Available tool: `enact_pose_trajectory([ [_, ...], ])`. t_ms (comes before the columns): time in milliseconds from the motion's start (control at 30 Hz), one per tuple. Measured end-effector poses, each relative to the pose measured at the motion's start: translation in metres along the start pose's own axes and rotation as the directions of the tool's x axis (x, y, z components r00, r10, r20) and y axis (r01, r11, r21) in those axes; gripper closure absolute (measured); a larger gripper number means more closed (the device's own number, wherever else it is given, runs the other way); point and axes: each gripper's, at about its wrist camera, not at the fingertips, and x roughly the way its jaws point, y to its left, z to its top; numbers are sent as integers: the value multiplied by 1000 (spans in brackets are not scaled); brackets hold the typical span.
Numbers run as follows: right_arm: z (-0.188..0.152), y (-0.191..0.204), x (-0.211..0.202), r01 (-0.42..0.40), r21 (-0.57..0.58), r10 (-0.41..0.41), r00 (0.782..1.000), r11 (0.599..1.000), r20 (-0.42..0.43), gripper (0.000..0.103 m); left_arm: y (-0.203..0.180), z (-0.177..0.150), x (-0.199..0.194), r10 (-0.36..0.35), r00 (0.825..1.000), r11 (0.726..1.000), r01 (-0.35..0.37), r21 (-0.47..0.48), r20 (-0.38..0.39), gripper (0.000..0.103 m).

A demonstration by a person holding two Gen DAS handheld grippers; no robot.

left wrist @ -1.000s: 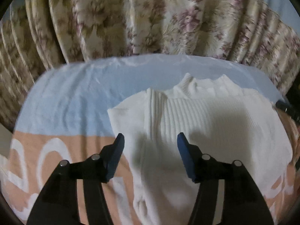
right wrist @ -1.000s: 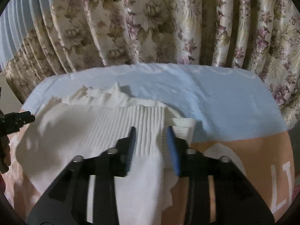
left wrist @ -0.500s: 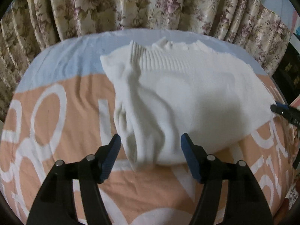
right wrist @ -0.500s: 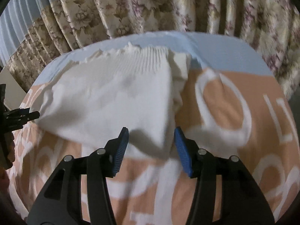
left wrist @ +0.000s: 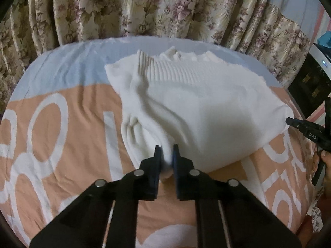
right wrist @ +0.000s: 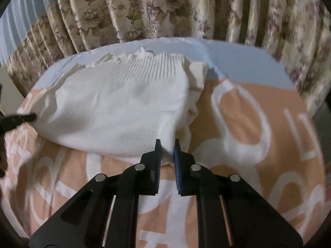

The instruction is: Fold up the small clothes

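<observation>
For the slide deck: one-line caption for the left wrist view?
Left hand-held gripper shut on near edge of white sweater on peach-and-blue bedsheet.

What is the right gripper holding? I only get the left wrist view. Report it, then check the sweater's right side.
Observer: The right gripper is shut on the near right corner of the white sweater. Its jaws have just been closing, and knit is pinched between them.
Operator: Describe the sweater's right edge.
Observer: A bunched sleeve sticks out from under the right edge, onto the peach bedspread.
Operator: Find the left gripper from that side.
Observer: The left gripper shows at the picture's left edge, with its tip at the sweater's other near corner. Its jaws have also just been closing on the cloth.
</observation>
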Motion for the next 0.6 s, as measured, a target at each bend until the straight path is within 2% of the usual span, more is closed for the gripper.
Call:
enact_pose_trajectory([
  [167, 2, -2, -18, 26, -61, -26, 1000, 998, -6, 92, -3, -4, -5, 13, 999, 999, -11, 49, -37, 93],
  [300, -14, -6, -2, 29, -54, -32, 997, 998, -66, 92, 7, -26, 14, 36, 993, 999, -33, 31, -112, 94],
  [333, -19, -6, 2, 31, -49, -34, 996, 998, -79, 92, 12, -29, 11, 8, 995, 1000, -8, -4, -98, 94],
  [400, -26, -8, 6, 26, -22, -28, 996, 999, -85, 92, 16, -30, 9, 0, 996, 1000, -3, -28, -93, 94],
  [500, -27, -11, 2, 13, 7, -13, 998, 1000, -69, 92, 12, -33, 6, 20, 996, 1000, -20, -5, -92, 94],
  [600, -27, -17, 3, -56, 42, 59, 996, 998, -63, 89, 12, -34, 4, 20, 997, 1000, -21, -3, -80, 91],
])
